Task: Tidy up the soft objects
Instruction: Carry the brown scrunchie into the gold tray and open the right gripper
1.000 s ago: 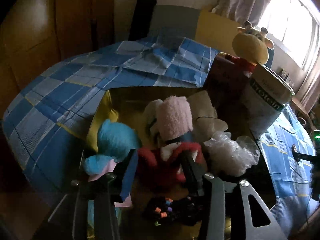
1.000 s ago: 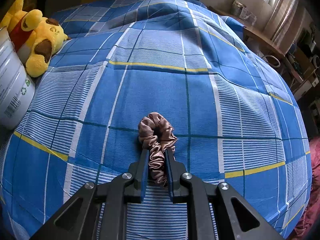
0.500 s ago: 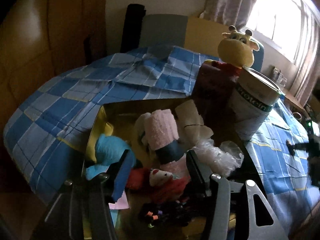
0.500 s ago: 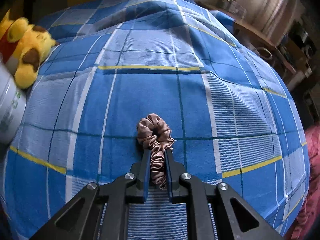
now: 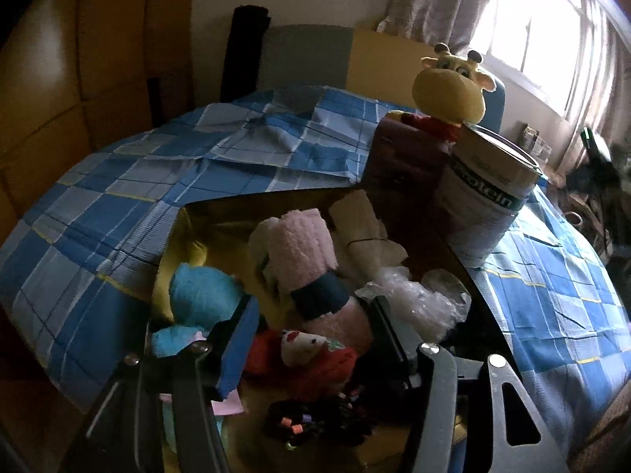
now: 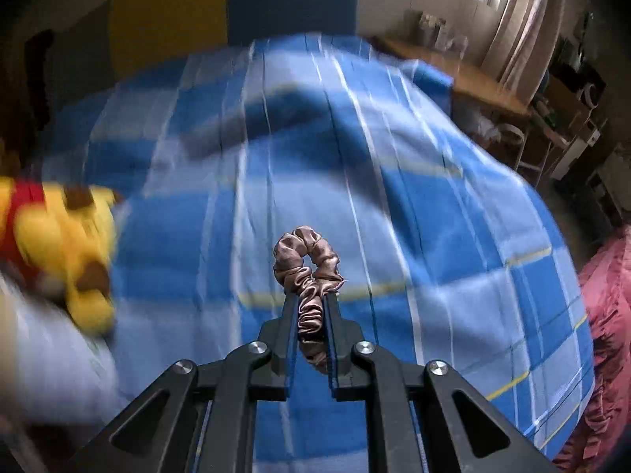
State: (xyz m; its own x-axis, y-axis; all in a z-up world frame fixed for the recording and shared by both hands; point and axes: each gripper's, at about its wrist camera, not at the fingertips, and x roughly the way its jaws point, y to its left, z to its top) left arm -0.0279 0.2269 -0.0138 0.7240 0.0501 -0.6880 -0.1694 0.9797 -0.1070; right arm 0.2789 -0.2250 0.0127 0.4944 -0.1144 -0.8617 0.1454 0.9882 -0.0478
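Note:
My right gripper [image 6: 310,295] is shut on a brown satin scrunchie [image 6: 307,264] and holds it lifted above the blue checked bedspread [image 6: 394,205]. My left gripper [image 5: 311,307] is open and empty, hovering over an open cardboard box [image 5: 252,201]. The box holds a pink rolled towel [image 5: 303,244], a blue plush [image 5: 201,291], a red and white soft toy [image 5: 311,354], crumpled clear plastic [image 5: 418,299] and dark hair ties [image 5: 315,421].
A protein tin [image 5: 489,193] and a yellow giraffe plush [image 5: 449,90] stand at the box's far right. A yellow bear plush [image 6: 67,252] lies blurred at left in the right wrist view. A wooden shelf [image 6: 465,75] runs under the window.
My right gripper has lifted the scrunchie off the bedspread and swung upward, blurring the view. My left gripper has drawn back and up from the red toy, staying open.

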